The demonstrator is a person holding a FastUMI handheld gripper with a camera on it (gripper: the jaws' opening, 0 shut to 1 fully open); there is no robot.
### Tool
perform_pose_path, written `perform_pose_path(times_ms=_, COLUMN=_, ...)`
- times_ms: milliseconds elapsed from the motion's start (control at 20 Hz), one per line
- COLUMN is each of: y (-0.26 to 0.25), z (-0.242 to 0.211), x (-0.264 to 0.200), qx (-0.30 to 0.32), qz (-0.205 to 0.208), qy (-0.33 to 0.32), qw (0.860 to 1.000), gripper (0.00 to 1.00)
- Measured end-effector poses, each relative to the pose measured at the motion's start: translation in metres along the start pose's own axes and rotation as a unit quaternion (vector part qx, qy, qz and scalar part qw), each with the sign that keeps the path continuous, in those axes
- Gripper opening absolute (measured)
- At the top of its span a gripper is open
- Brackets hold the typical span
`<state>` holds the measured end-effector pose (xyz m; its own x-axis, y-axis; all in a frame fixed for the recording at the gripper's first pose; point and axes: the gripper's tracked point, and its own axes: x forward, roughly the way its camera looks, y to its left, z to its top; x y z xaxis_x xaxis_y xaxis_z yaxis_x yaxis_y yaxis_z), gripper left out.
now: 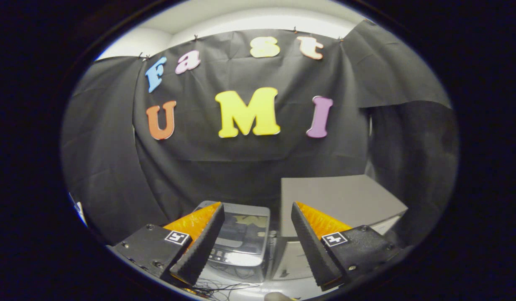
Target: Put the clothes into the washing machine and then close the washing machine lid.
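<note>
Washing machine (241, 238) lid closed, glossy, beyond spread-open gripper (256, 217)

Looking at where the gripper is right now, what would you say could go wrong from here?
1. The washing machine sits low between the fingers with its glossy lid apparently down; approaching with clothes before opening it would probably stall the task.
2. Loose cables lie on the floor just in front of the machine; a low approach might snag them.
3. The grey box stands close beside the machine; the open gripper could clip it when reaching down.
</note>
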<state>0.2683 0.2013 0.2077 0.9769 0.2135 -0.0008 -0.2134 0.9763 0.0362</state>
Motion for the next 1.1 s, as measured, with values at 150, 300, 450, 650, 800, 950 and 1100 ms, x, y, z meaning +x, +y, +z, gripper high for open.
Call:
perform_pose_path(times_ms=150, y=-0.055, z=-0.007, x=-0.052, qx=0.013, qz=-0.037, qy=-0.012, qw=0.999, gripper=1.00)
perform_pose_path(times_ms=300, y=-0.109, z=-0.005, x=-0.102, qx=0.027, qz=-0.069, qy=-0.021, qw=0.997, gripper=1.00)
perform_pose_path(times_ms=450, y=-0.169, z=-0.024, x=-0.147, qx=0.047, qz=-0.105, qy=-0.022, qw=0.993, gripper=1.00)
perform_pose_path(times_ms=650, y=-0.223, z=-0.063, x=-0.209, qx=0.061, qz=-0.141, qy=-0.016, qw=0.988, gripper=1.00)
perform_pose_path(times_ms=800, y=-0.248, z=-0.098, x=-0.242, qx=0.058, qz=-0.145, qy=0.000, qw=0.988, gripper=0.98)
perform_pose_path(times_ms=950, y=-0.255, z=-0.130, x=-0.264, qx=0.064, qz=-0.134, qy=0.017, qw=0.989, gripper=0.98)
perform_pose_path(times_ms=1100, y=-0.244, z=-0.149, x=-0.269, qx=0.056, qz=-0.105, qy=0.007, qw=0.993, gripper=0.98)
